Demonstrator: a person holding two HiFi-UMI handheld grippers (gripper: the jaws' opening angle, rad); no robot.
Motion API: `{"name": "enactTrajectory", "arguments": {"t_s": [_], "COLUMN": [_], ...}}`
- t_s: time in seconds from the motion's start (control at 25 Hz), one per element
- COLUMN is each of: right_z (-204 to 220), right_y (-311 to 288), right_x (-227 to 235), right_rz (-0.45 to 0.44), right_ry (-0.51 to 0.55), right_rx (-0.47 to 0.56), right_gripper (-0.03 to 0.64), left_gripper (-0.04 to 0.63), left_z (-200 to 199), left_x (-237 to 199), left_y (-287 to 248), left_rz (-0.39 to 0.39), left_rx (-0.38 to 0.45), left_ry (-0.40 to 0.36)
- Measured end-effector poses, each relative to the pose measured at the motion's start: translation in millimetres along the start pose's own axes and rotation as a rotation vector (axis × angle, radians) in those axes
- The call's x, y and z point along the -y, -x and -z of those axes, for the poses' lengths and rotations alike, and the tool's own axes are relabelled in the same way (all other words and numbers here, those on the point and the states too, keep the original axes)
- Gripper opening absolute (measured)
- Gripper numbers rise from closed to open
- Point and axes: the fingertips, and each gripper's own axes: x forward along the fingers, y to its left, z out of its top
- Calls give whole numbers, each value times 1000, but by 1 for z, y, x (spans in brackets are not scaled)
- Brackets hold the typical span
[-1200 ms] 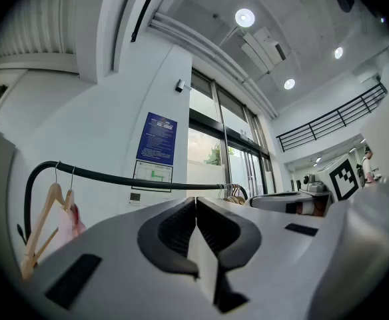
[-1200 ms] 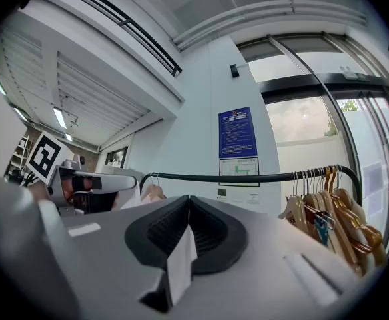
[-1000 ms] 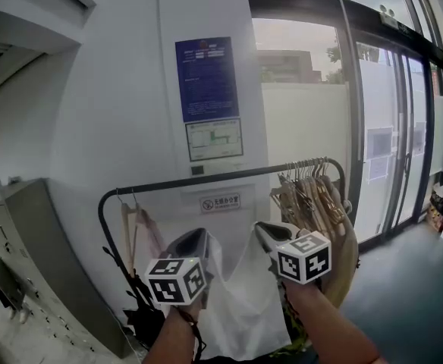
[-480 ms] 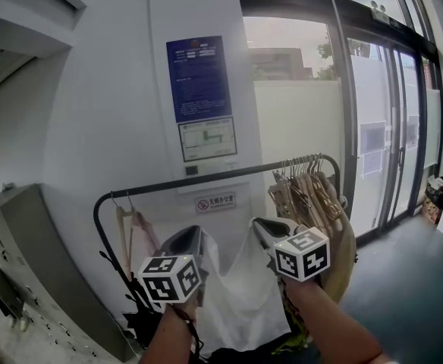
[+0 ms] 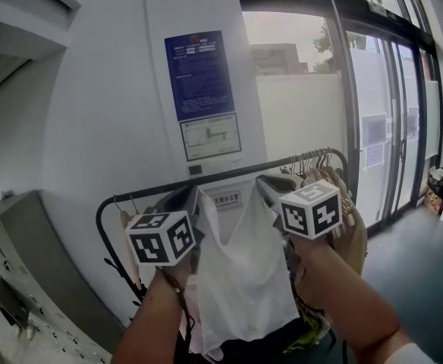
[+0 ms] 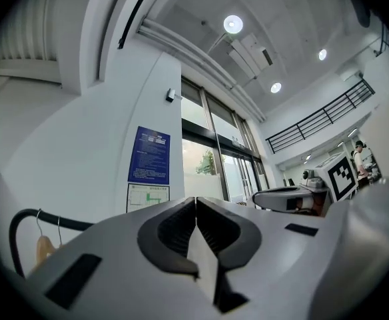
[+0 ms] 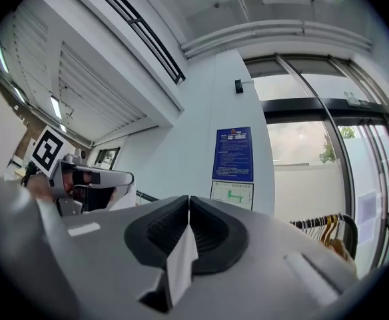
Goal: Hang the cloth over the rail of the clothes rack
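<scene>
A white cloth (image 5: 240, 279) hangs spread between my two grippers in the head view, its top edge level with the black rail (image 5: 229, 174) of the clothes rack. My left gripper (image 5: 187, 197) is shut on the cloth's left top corner; a sliver of white cloth (image 6: 204, 262) shows pinched between its jaws. My right gripper (image 5: 271, 184) is shut on the right top corner, where the pinched cloth (image 7: 180, 265) shows too. Both grippers are held up right at the rail, in front of it. The rail's middle part is hidden behind the cloth.
Several wooden hangers (image 5: 324, 174) crowd the rack's right end, with garments below. A lone hanger (image 5: 123, 218) hangs at the left end (image 6: 44, 245). A blue notice (image 5: 199, 74) is on the white wall behind. Glass doors (image 5: 403, 112) stand to the right, grey lockers (image 5: 17, 279) to the left.
Both grippers have lifted the cloth from below the rail up to rail height. The cloth hangs more spread and taller than before.
</scene>
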Motion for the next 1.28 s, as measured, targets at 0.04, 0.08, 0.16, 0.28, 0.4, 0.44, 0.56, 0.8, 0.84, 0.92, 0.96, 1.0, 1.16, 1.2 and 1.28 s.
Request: {"name": "enactTrajectory", "arguments": {"t_s": [0.04, 0.08, 0.16, 0.28, 0.4, 0.44, 0.56, 0.8, 0.84, 0.92, 0.96, 1.0, 1.16, 1.2, 1.28], "right_z": [-11, -23, -46, -83, -115, -124, -153, -182, -181, -175, -171, -166, -129, -117, -94], "right_y": [-7, -16, -35, -67, -106, -120, -164, -252, -266, -294, -308, -322, -378, -390, -411], "right_x": [4, 10, 23, 48, 80, 93, 131, 211, 224, 249, 261, 274, 326, 338, 360], "right_rz": [1, 1, 3, 0, -8, -11, -23, -25, -17, 0, 9, 18, 57, 69, 98], "right_ry": [9, 19, 49, 93, 116, 119, 134, 163, 166, 167, 160, 147, 62, 55, 54], "right_rx": [10, 18, 31, 53, 76, 81, 90, 76, 68, 54, 46, 39, -12, -35, -82], "right_gripper": [12, 12, 12, 12, 12, 12, 12, 12, 12, 12, 12, 12, 12, 12, 12], "left_gripper": [12, 12, 12, 12, 12, 12, 12, 11, 12, 11, 12, 12, 12, 12, 12], "left_z": [-11, -23, -47, -85, -122, -134, -169, -207, -207, -204, -201, -196, -162, -152, -132], "left_x": [-5, -9, -16, -28, -47, -55, -87, -172, -190, -227, -248, -269, -352, -370, -400], "left_y": [-6, -14, -32, -65, -105, -118, -154, -215, -223, -233, -238, -242, -259, -264, -275], "left_rz": [3, 8, 18, 30, 23, 9, -56, -201, -227, -283, -313, -342, -437, -454, -481], "left_rx": [11, 21, 42, 68, 92, 101, 131, 163, 162, 155, 146, 135, 73, 54, 8], "left_ry": [-7, -12, -24, -44, -60, -75, -117, -130, -124, -109, -102, -95, -53, -44, -43]}}
